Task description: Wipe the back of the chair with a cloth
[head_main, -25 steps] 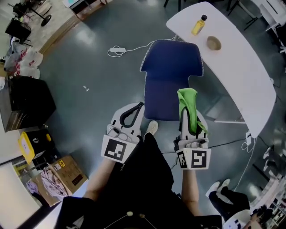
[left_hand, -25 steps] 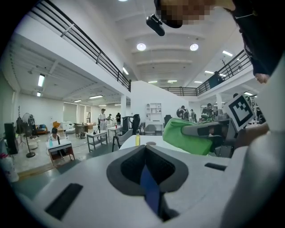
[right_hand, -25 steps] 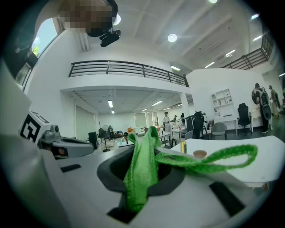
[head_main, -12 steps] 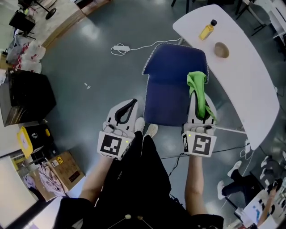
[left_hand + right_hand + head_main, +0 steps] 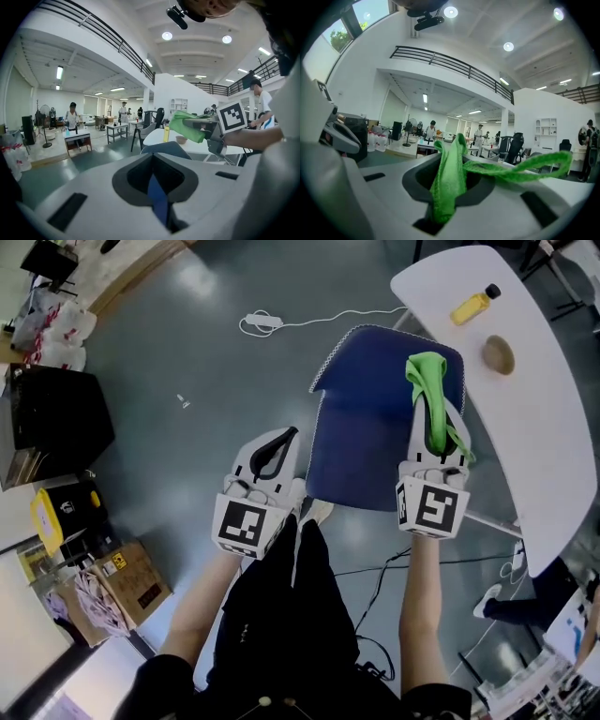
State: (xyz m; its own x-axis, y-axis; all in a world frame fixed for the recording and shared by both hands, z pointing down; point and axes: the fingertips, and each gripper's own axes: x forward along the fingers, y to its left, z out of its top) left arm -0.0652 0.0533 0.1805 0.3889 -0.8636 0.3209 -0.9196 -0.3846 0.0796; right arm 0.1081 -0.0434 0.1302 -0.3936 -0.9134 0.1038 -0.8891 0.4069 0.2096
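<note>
A blue office chair [image 5: 370, 432] stands just ahead of me in the head view, its back edge toward the white table. My right gripper [image 5: 434, 399] hovers over the chair's right side, shut on a green cloth [image 5: 427, 381] that drapes over its jaws. In the right gripper view the green cloth [image 5: 449, 180] is pinched between the jaws and one strip trails off to the right. My left gripper [image 5: 286, 437] hangs left of the chair, jaws together, holding nothing. The left gripper view shows the chair [image 5: 166, 149] and the cloth [image 5: 187, 125].
A curved white table [image 5: 534, 418] at the right carries a yellow bottle [image 5: 473, 306] and a brown bowl [image 5: 500, 354]. A power strip [image 5: 262, 322] with its cable lies on the grey floor. A black case [image 5: 56, 418], yellow container [image 5: 52, 517] and cardboard box [image 5: 131, 577] stand at the left.
My right gripper has carried the green cloth forward along the chair's right side toward its far edge. The left gripper has stayed beside the chair, still shut.
</note>
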